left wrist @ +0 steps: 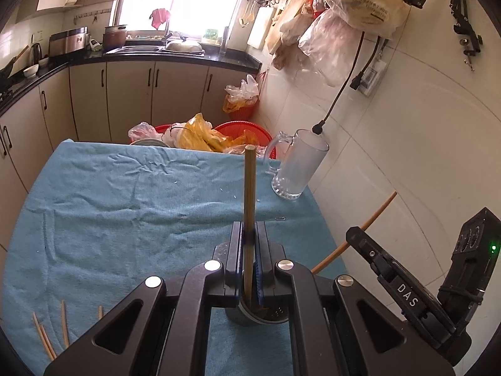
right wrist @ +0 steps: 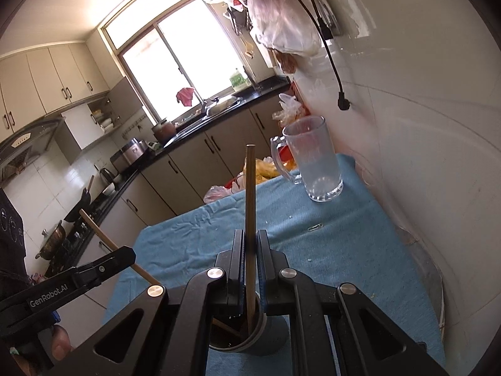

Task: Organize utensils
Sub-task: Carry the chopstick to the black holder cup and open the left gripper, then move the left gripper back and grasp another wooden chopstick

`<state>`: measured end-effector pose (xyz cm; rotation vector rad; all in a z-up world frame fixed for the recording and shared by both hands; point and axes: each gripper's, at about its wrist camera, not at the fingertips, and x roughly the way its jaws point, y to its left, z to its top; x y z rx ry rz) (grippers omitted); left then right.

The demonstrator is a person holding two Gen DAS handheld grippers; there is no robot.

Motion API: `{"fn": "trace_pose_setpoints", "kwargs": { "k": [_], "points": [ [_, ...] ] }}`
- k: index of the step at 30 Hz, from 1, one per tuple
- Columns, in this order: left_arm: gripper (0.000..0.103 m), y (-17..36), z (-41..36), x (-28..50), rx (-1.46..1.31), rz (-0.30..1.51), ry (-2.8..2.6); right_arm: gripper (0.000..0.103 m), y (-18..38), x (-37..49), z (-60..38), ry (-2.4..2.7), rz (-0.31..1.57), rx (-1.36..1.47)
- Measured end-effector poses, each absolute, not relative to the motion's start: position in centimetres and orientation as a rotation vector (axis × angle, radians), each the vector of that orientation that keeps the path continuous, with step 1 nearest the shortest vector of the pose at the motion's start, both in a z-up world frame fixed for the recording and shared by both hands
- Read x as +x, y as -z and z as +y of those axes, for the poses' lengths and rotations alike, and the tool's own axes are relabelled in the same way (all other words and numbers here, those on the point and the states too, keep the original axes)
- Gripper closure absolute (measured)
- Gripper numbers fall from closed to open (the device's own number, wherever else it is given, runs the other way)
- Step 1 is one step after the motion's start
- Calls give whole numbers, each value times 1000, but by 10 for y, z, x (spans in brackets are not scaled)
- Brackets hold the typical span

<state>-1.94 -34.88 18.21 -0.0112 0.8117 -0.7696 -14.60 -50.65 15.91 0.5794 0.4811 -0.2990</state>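
Both grippers' fingers are clamping chopsticks: left gripper and right gripper holding them over a cup, glass mug at one o'clock.

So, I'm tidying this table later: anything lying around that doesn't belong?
Yes. A paperclip lies loose on the blue cloth near the glass mug, with small white crumbs scattered around. Several chopsticks also lie loose at the cloth's near left.

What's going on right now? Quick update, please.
Left gripper shut on a chopstick; right gripper shut on another chopstick. Both tips over the grey holder. Nothing in the way.
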Motion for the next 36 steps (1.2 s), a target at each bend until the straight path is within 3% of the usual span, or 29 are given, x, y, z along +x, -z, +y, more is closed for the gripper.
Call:
{"fn": "trace_pose_setpoints", "kwargs": {
  "k": [8,11,18,27,36],
  "points": [
    [96,-177,-353,-15,-9,828,762,91,-157,-143,-512,303,496,582],
    [82,-179,-351,-16,-13,825,763,80,-161,-150,-512,310,477,585],
    [75,-198,-332,-32,-31,776,776,76,-182,-187,-506,330,406,587],
    [70,-215,-260,-77,-43,701,762,68,-178,-225,-444,222,443,541],
    [69,-161,-147,-94,-73,791,634,68,-115,-208,-362,79,650,514]
  ]
}}
